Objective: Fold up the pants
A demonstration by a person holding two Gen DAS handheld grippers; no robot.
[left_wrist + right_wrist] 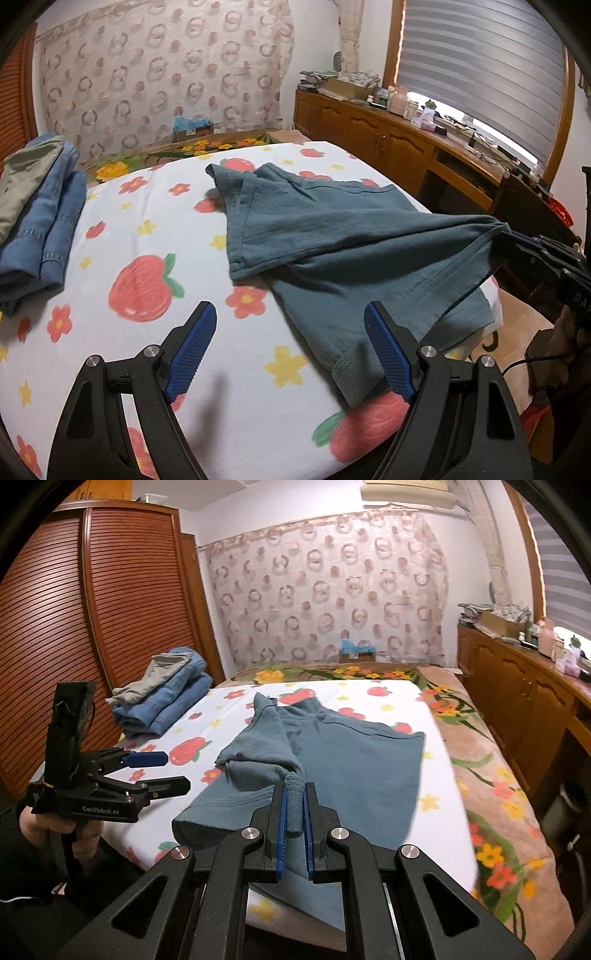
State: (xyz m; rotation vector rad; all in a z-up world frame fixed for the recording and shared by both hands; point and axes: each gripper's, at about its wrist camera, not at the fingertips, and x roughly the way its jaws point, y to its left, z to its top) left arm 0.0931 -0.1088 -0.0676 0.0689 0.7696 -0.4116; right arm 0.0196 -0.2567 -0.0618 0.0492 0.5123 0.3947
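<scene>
Teal pants (332, 243) lie partly folded on the white fruit-print sheet (147, 229); they also show in the right wrist view (351, 753). My right gripper (294, 794) is shut on a bunched corner of the pants and holds it lifted above the lower layer. It appears in the left wrist view (517, 240) at the right edge, pulling the cloth taut. My left gripper (290, 314) is open and empty, just above the sheet beside the pants' near hem. In the right wrist view it (173, 771) hovers open at the bed's left.
A stack of folded denim and a grey garment (40, 206) sits at the bed's left; it also shows in the right wrist view (166, 698). A wooden wardrobe (74, 627) stands left. Wooden cabinets (388, 136) with clutter run along the right, under a window.
</scene>
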